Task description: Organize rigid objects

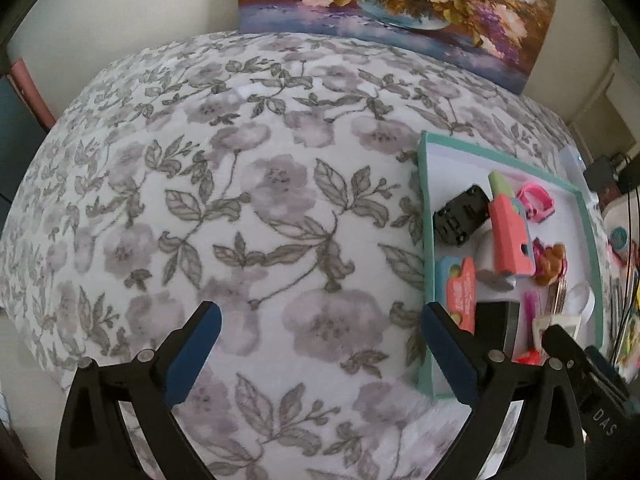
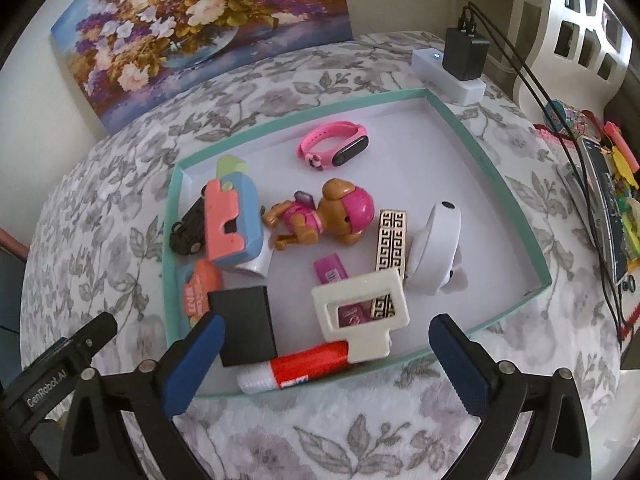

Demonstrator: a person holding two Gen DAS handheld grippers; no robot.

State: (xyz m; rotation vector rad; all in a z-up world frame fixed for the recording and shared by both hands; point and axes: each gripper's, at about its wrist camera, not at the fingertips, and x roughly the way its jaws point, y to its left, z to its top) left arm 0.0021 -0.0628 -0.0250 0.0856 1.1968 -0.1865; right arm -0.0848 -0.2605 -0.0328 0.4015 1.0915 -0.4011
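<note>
Two views. Through the left wrist, my left claw (image 1: 320,340) hangs spread wide and empty over the floral desk (image 1: 240,208), beside the teal tray (image 1: 425,264). Through the right, my right claw (image 2: 326,354) gapes empty above the tray's glue stick (image 2: 296,368): light, stiff, slippery; I'd pinch its red barrel crosswise.

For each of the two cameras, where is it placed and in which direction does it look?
Left wrist: on the left claw, facing down at the floral cloth; its open fingers show.
Right wrist: on the right claw, facing down into the teal tray; its open fingers show.
Shared: tray, cloth, flower painting, each other's claw.
</note>
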